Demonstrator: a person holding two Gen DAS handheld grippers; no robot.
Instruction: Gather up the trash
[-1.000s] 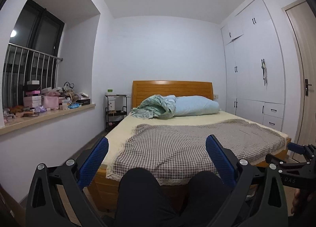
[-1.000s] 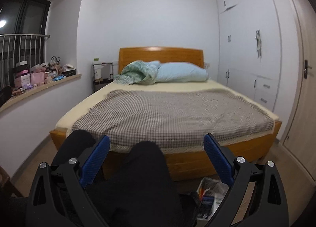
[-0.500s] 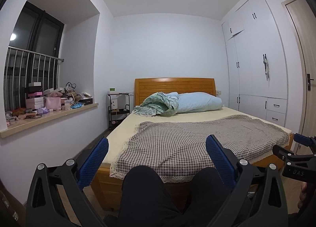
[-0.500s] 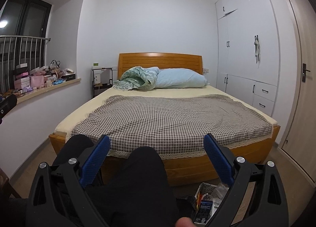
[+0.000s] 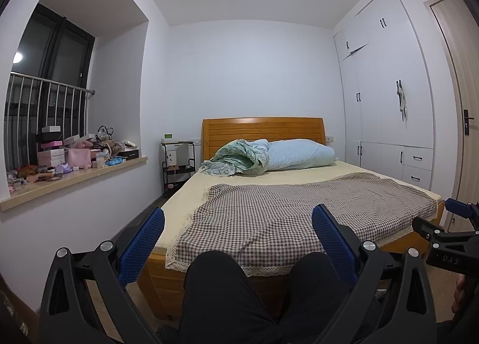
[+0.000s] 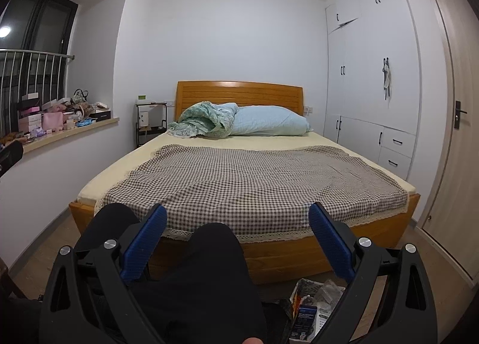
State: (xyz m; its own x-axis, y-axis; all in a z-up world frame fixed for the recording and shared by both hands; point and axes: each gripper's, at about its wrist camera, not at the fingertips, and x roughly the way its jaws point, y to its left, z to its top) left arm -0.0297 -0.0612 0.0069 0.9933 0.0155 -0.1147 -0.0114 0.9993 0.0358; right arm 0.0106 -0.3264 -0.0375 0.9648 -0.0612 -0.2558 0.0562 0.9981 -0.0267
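Both grippers, left (image 5: 238,234) and right (image 6: 238,231), gape empty; dip right toward the litter pile (image 6: 314,305) (below bed (image 6: 269,251)), approach slowly.

Bed (image 6: 329,249): checked cover (image 6: 254,179), pillow (image 6: 269,124), crumpled green blanket (image 6: 203,121). Floor (image 6: 425,251): trash pile (image 6: 317,302).

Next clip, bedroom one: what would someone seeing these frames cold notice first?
The wooden bed fills the middle of the room, a checked cover spread over it and a crumpled green quilt by the headboard. The cluttered window ledge stands on the left. Both the left gripper and right gripper hang open over the person's dark-trousered knees.
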